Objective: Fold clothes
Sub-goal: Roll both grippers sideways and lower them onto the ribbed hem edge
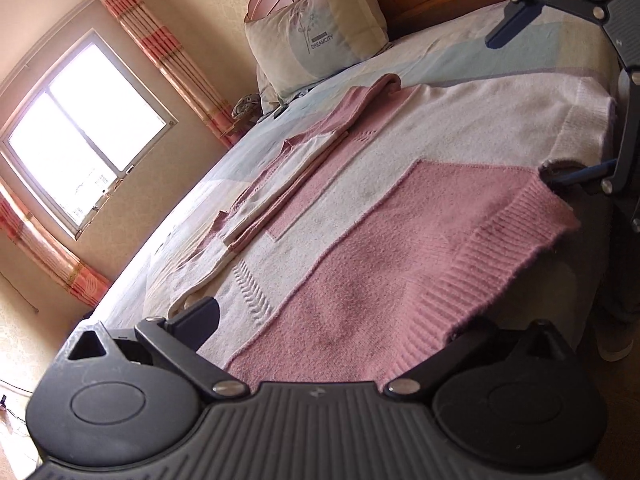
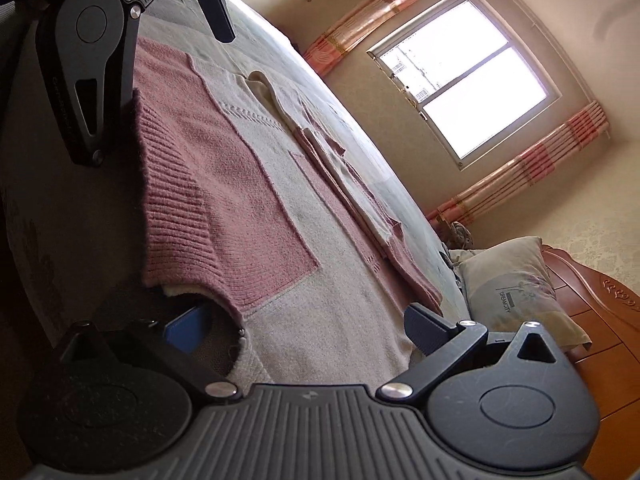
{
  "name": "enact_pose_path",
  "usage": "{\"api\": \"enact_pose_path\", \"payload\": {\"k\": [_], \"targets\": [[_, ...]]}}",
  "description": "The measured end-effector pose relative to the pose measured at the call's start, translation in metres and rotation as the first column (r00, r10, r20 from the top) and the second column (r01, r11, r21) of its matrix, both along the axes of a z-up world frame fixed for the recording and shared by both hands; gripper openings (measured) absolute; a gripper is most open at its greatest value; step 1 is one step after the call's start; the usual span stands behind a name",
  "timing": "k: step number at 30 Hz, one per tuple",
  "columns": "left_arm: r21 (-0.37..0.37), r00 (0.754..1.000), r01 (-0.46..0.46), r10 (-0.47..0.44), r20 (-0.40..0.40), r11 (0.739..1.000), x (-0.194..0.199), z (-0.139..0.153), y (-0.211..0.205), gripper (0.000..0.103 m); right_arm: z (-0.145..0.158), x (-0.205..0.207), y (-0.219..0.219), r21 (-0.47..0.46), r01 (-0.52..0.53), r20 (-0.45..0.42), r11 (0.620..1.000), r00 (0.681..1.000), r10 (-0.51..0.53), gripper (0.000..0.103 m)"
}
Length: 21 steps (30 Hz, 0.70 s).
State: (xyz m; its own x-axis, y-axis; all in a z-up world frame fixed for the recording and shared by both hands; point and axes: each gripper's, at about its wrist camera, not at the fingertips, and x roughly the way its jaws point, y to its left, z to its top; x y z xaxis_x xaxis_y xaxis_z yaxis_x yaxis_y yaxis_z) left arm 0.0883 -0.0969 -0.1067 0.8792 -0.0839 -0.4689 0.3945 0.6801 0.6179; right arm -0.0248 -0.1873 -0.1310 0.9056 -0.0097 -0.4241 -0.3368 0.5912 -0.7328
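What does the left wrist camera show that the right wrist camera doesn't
Only the left wrist view shows the sweater's whole ribbed hem and a shoe on the floor. Only the right wrist view shows the carved edge of the headboard. Both show the sweater spread on the bed, the pillow, the window, the curtains, and each open gripper, left and right, with jaws straddling the hem.

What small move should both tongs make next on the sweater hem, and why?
Probably close both tongs. The sweater lies flat on the bed with one sleeve already folded in. The left tongs and right tongs are open and straddle the ribbed hem, one finger above and one seemingly below, so a grip seems ready.
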Motion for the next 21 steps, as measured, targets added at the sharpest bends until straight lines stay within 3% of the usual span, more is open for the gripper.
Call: {"api": "enact_pose_path", "payload": {"k": [5, 8, 17, 21], "targets": [[0.000, 1.000, -0.010, 0.010, -0.014, 1.000, -0.001, -0.002, 0.005, 0.102, 0.002, -0.006, -0.016, -0.030, 0.038, -0.020, 0.999, 0.999, -0.039, 0.103], [-0.007, 1.000, -0.013, 0.013, -0.018, 1.000, -0.001, -0.003, 0.006, 0.102, 0.006, -0.020, -0.021, -0.017, -0.010, -0.057, 1.000, 0.998, 0.009, 0.103], [-0.007, 1.000, -0.016, 0.016, -0.008, 1.000, 0.000, 0.001, 0.007, 0.102, -0.013, -0.009, -0.028, -0.182, 0.000, -0.147, 0.983, 0.989, -0.027, 0.103], [-0.009, 1.000, -0.019, 0.019, -0.008, 1.000, -0.001, 0.001, 0.009, 0.102, -0.006, -0.013, -0.030, -0.199, 0.002, -0.100, 0.980, 0.995, -0.023, 0.103]]}}
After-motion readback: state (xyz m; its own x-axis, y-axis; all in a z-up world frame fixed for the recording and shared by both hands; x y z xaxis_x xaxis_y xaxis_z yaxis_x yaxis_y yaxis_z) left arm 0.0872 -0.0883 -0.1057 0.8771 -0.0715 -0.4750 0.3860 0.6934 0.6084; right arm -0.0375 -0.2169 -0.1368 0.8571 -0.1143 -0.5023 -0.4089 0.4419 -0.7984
